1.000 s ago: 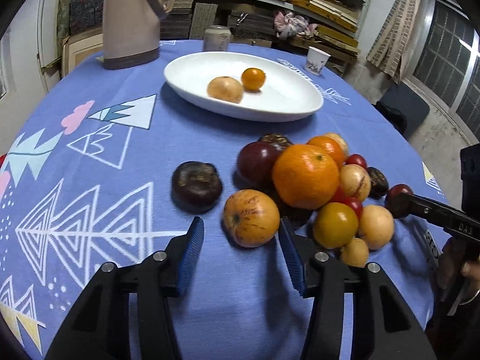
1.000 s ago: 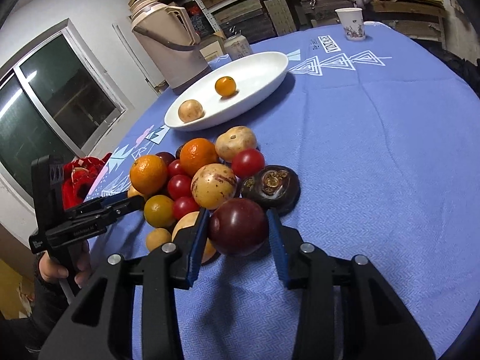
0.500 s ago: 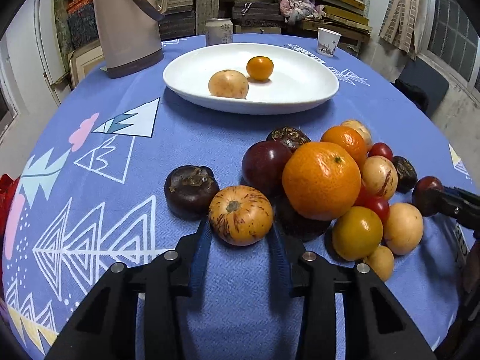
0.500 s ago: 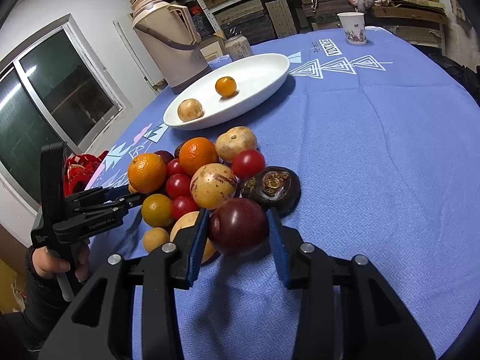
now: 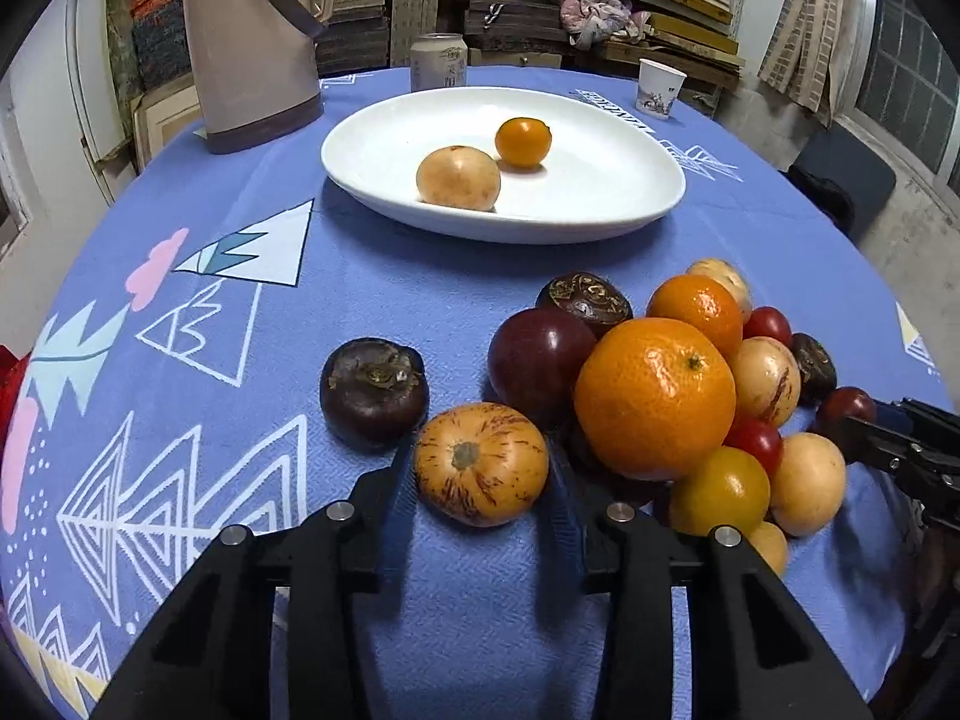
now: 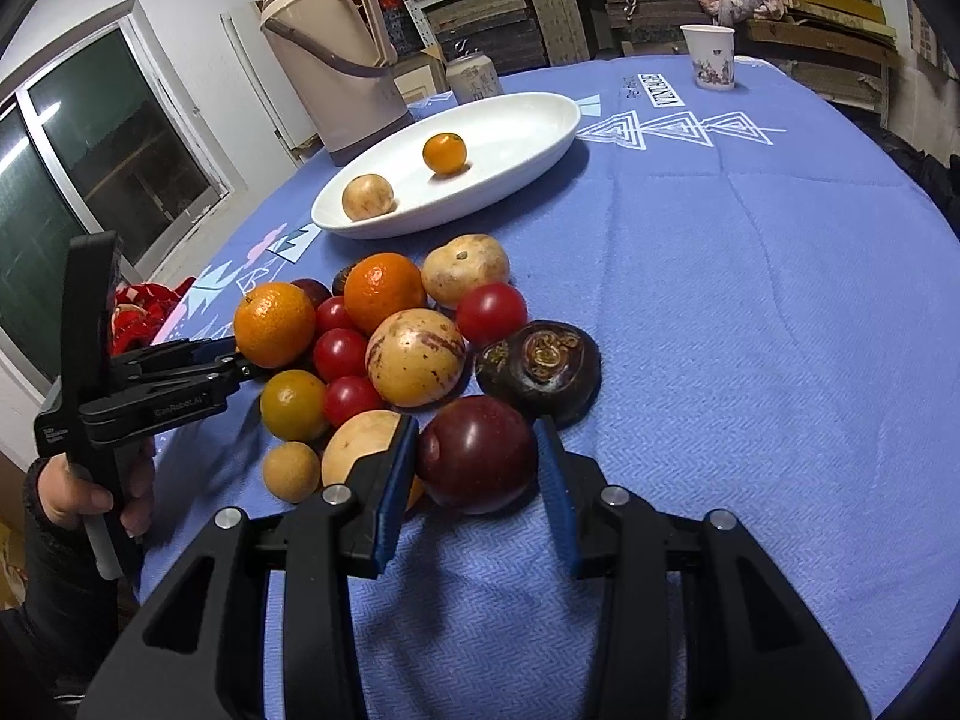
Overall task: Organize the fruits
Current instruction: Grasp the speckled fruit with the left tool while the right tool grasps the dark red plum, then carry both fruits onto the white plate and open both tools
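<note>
Left wrist view: my left gripper (image 5: 480,474) clasped the striped fruit (image 5: 481,464) on the blue cloth (image 5: 372,276), near end of the pile; a dark fruit (image 5: 374,391) lay just left. White plate (image 5: 624,180) stood far, holding two fruits.

Right wrist view: my right gripper (image 6: 477,468) bracketed the plum (image 6: 477,453), left pad touching, right pad just apart. Thermos (image 6: 336,54) stood far left.
</note>
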Available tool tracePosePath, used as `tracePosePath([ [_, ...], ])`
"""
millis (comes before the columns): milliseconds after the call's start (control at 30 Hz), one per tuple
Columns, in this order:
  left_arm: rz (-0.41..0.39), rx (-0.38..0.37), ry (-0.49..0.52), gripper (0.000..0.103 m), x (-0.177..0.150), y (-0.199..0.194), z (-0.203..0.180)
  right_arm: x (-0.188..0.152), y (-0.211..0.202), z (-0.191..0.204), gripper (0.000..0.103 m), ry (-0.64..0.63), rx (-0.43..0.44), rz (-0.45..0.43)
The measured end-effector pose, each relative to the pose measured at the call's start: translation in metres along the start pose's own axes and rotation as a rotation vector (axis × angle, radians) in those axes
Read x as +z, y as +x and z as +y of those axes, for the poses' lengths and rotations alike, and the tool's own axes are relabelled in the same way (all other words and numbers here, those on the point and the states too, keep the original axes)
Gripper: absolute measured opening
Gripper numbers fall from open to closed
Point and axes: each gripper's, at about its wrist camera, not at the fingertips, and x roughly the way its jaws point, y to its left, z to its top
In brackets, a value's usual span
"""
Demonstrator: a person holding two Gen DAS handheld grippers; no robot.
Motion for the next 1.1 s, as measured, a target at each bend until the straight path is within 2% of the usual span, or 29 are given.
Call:
tracePosePath([
  [67, -0.012, 0.018, -0.009, 0.041, -0.002, -0.004, -0.001, -0.001, -0.002, 0.002, 0.039, -0.014, -0.004, -0.017],
  [167, -0.042, 0.005, -0.003, 0.041, -0.008, -0.017, -0.003, -0.002, -0.008, 0.002, 0.039, -0.023, 0.024, -0.045],
  [400, -0.112, 0.011, 0.02, 0.041, -0.015, -0.055, 0.001, -0.002, -0.027, -0.003, 0.039, -0.005, 0.031, -0.064],
  [667, -0.203, 0.001, 0.048, 0.041, 0.021, -0.076, 0.001, 0.032, -0.061, 0.018, 0.039, -0.117, 0.007, -0.156],
  [900, -0.225, 0.007, 0.062, 0.041, 0.073, -0.056, 0.002, 0.097, -0.031, 0.036, 0.039, -0.184, -0.034, -0.148],
  [1000, -0.2, 0.031, 0.025, 0.041, 0.094, -0.034, 0.01, 0.123, -0.006, 0.041, 0.039, -0.202, -0.066, -0.141],
  [1100, -0.169, 0.025, -0.008, 0.041, 0.109, -0.011, 0.017, 0.144, 0.028, 0.04, 0.039, -0.182, -0.065, -0.097],
])
